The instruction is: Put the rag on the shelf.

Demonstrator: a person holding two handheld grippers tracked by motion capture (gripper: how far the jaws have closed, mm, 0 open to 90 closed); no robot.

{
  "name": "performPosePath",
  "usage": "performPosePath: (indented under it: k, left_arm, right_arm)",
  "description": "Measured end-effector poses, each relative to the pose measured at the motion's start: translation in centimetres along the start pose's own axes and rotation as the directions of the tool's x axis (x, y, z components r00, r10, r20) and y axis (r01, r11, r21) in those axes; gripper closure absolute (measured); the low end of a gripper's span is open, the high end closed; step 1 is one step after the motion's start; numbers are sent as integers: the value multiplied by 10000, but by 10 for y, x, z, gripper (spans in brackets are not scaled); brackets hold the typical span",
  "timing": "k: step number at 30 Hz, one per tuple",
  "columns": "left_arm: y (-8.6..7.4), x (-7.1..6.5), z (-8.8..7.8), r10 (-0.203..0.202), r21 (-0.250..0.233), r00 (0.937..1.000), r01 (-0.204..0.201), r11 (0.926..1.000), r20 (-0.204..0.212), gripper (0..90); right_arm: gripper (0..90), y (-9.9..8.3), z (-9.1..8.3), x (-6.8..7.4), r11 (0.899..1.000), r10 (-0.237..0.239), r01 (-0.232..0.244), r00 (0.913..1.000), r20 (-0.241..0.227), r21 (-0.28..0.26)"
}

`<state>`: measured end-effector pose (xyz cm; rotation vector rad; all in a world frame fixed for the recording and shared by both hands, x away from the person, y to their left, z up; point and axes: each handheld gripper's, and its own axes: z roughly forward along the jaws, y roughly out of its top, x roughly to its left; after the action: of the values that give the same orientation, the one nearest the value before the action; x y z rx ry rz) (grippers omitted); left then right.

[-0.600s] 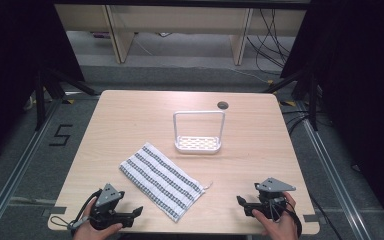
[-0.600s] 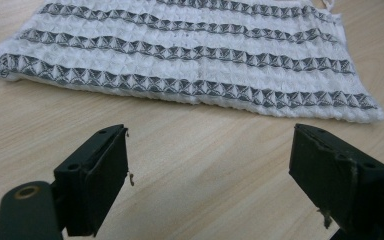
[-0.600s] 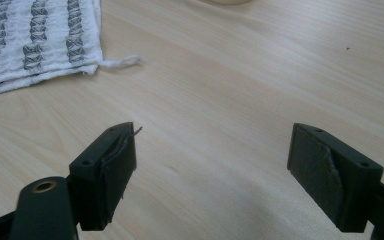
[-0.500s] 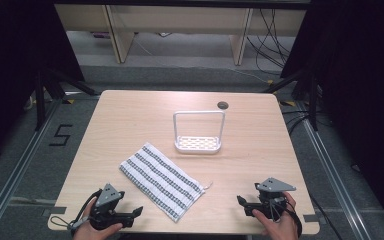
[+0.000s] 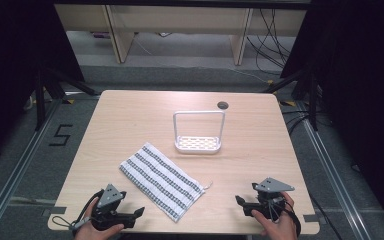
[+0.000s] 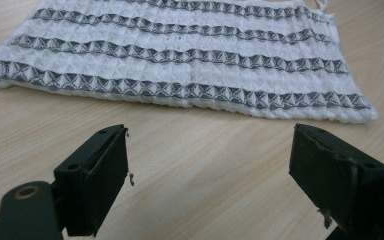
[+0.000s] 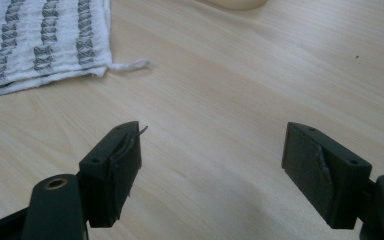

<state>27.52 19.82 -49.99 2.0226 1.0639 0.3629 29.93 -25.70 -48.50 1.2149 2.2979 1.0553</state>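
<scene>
One striped cloth lies flat on the bench, a bit toward the near edge. It is a long shape, and its long way runs slanted — from about ten o'clock down to four o'clock in the high view.

There are two tools. The left tool sits at the near left corner of the bench, held in a hand. Its jaws stand wide apart with nothing between them. In the left gripper view the cloth lies straight ahead at twelve o'clock, a little way past the jaws, not touching them. Its long near edge runs across in front of this tool.

The right tool sits at the near right side, held in the other hand. Its jaws are wide apart too, and they hold nothing. In the right gripper view the cloth is off at ten o'clock, and one corner with a little loose thread points toward the tool.

The left tool looks nearer to the cloth — its near end is just beside it. The right tool is farther from it, with bare wood in between.

One white rack with a tall wire handle stands past the cloth, at about one o'clock from it, well apart. One small round hole is in the bench near the far edge.

I think the next move is to reach forward for the cloth's near edge and corner.
</scene>
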Motion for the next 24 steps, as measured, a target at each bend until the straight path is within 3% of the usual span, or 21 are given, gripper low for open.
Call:
performPosePath:
  k: [2,3,13,15,16,19,20,24]
  left_arm:
    - [0,-1,1,7,-44,10000,-6,10000,78,152]
    - [0,-1,1,82,6,10000,-82,10000,-21,152]
    - [2,-10,4,67,-108,9997,-65,9999,223,152]
    - [3,-10,4,273,52,9993,-275,9996,274,152]
    - [4,-14,6,137,-159,9992,-131,9998,369,152]
    - [5,-18,6,152,-94,9988,-148,9998,461,152]
    - [7,-21,7,366,40,9979,-369,9993,526,152]
    - [9,-31,12,380,-66,9966,-376,9993,735,152]
  right_arm:
    - [250,1,1,1,9996,-215,211,9995,-242,-197]
    - [250,2,0,3,9999,-106,103,9998,-196,-137]
    - [254,11,9,14,9980,-619,612,9969,-484,-142]
    - [255,14,12,17,9973,-729,724,9957,-565,-112]
    - [256,16,13,17,9966,-825,819,9946,-633,-120]
    - [263,21,17,20,9955,-934,917,9920,-847,-240]
    - [265,22,19,20,9947,-1016,997,9911,-857,-267]
    - [285,29,27,25,9926,-1214,1196,9855,-1186,-227]
